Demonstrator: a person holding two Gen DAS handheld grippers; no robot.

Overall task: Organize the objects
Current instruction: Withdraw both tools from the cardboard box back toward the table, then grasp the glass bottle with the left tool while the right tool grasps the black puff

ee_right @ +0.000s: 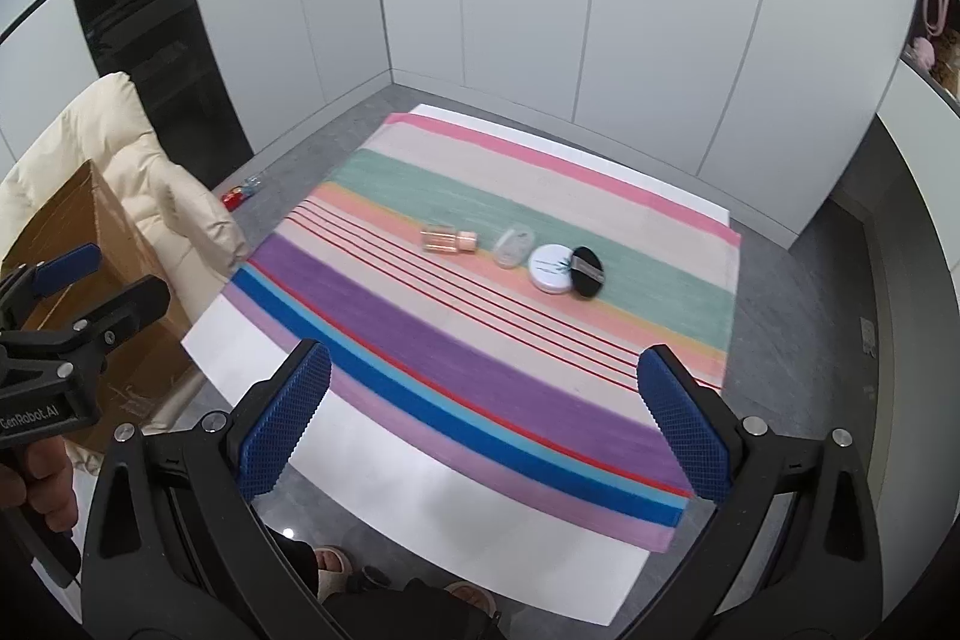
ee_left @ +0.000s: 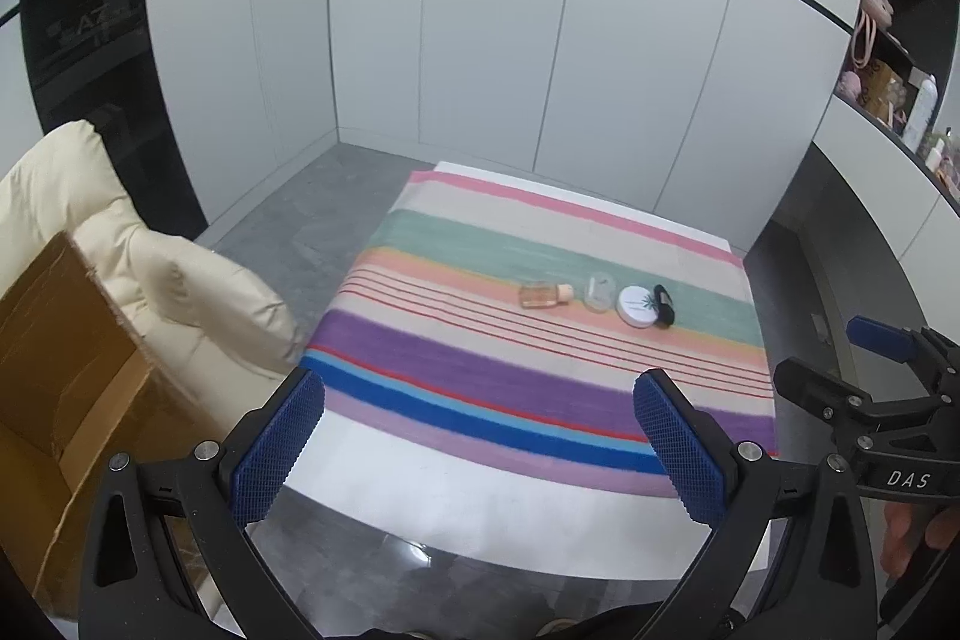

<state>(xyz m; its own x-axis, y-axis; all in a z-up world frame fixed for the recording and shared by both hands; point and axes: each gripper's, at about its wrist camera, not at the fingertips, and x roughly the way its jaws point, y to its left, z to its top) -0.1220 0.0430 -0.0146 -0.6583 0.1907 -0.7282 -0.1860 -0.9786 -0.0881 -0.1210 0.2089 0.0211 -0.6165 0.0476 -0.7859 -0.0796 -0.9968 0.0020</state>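
Both grippers hang above the near edge of the table, and neither one holds anything. The left gripper has its blue pads spread wide. The right gripper is spread just as wide, empty too.

Out on the striped cloth, four things sit in a row, well away from both grippers. The bottle lies on its side at the left end. Next comes the clear case, then the white compact, and the black puff is touching the compact's right side.

Off to the left, a cardboard box stands beside the table with a cream jacket behind it.
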